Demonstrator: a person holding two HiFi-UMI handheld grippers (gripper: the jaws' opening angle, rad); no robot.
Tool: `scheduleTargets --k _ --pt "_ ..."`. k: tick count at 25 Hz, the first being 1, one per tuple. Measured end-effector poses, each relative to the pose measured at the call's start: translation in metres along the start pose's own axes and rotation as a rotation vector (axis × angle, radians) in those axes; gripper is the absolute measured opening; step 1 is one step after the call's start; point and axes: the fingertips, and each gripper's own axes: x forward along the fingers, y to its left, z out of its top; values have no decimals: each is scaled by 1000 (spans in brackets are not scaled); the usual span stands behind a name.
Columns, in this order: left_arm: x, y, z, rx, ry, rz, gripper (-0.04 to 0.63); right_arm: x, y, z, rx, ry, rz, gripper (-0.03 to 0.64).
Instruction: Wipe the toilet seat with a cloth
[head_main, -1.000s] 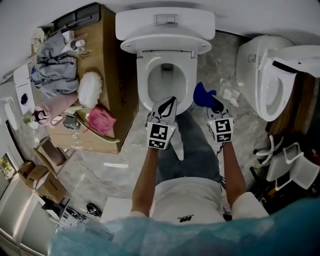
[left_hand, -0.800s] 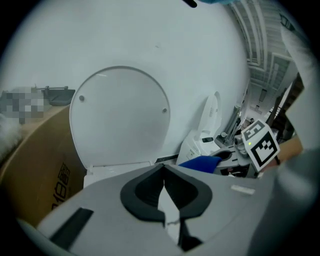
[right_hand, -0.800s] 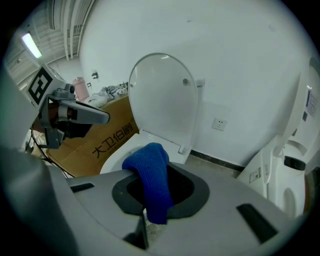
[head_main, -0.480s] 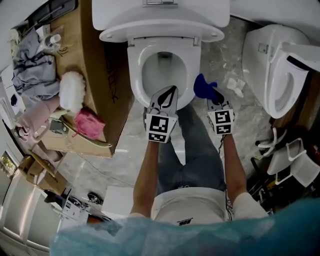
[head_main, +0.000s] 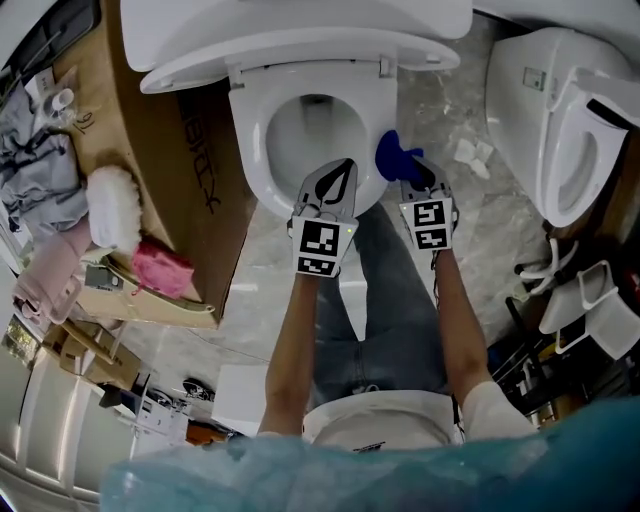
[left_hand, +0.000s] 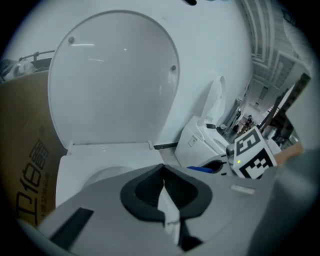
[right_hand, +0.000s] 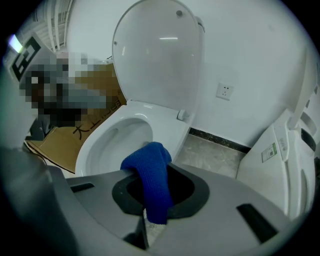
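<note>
Overhead, right claw (head_main: 411, 176) clenching knitted blue cloth (right_hand: 150, 172), glossy oval toilet seat (head_main: 247, 152), left claw (left_hand: 164, 173) closed

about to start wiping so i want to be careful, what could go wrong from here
The blue cloth hangs loosely from the right gripper near the bowl; dragging it along the toilet seat might pull it free and drop it in. The left gripper, shut and empty, sits over the seat's front, where a sweep could knock it.
</note>
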Motion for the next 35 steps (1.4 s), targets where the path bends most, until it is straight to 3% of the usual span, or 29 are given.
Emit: scheduleTargets --k 16,29,35 --pt "8 24 -20 -33 15 -9 11 61 -1 -2 29 58 -18 29" --pt "6 45 -10 -77 -16 9 11 81 -28 39 85 34 -71 29" --pt "5 55 0 -89 -43 16 11 88 -30 58 25 44 -111 29"
